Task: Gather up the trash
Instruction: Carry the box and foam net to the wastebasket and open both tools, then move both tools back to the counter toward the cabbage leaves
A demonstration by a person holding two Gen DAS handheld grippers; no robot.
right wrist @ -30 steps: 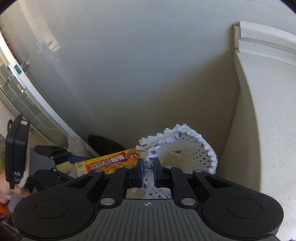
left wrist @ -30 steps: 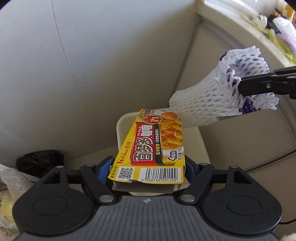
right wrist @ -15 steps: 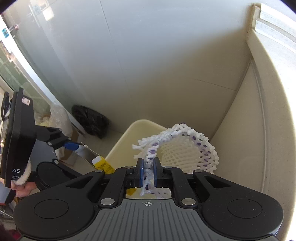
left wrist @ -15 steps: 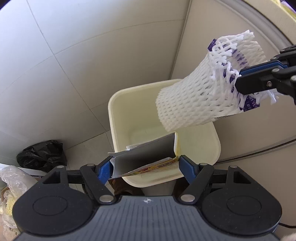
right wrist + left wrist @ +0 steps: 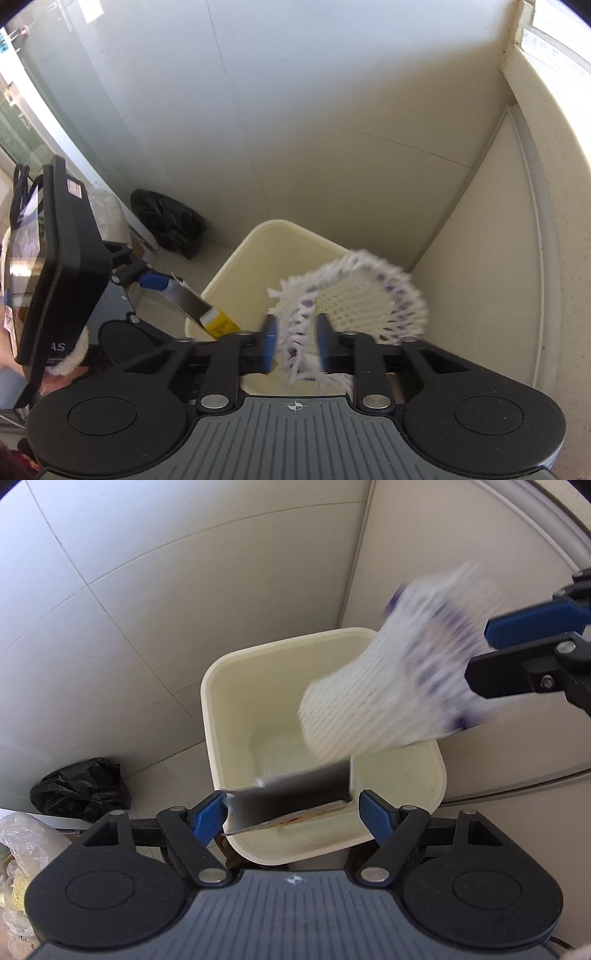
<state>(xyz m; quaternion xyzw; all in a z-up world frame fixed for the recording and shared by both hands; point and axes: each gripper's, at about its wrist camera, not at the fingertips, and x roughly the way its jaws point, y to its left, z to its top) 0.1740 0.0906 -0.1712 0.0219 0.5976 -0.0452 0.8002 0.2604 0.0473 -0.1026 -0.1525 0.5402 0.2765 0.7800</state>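
A cream waste bin (image 5: 221, 716) stands on the floor in a corner; it also shows in the right wrist view (image 5: 236, 273). My left gripper (image 5: 293, 812) has its jaws spread over the bin's near rim; the yellow curry box (image 5: 291, 797) tips down between them, a small gap at the right pad. The box also shows in the right wrist view (image 5: 218, 321). My right gripper (image 5: 294, 341) has its jaws parted. The white foam fruit net (image 5: 354, 295) hangs blurred between them above the bin; it also shows in the left wrist view (image 5: 391, 686).
A black plastic bag (image 5: 79, 788) lies on the floor left of the bin, against the tiled wall. A clear bag (image 5: 22, 834) sits at the lower left. A cream cabinet side (image 5: 491, 266) stands close on the bin's right.
My right gripper's jaws have opened and the foam net is slipping down, blurred. My left gripper's jaws have widened and the box tips lower into the bin. Both grippers have come closer over it.
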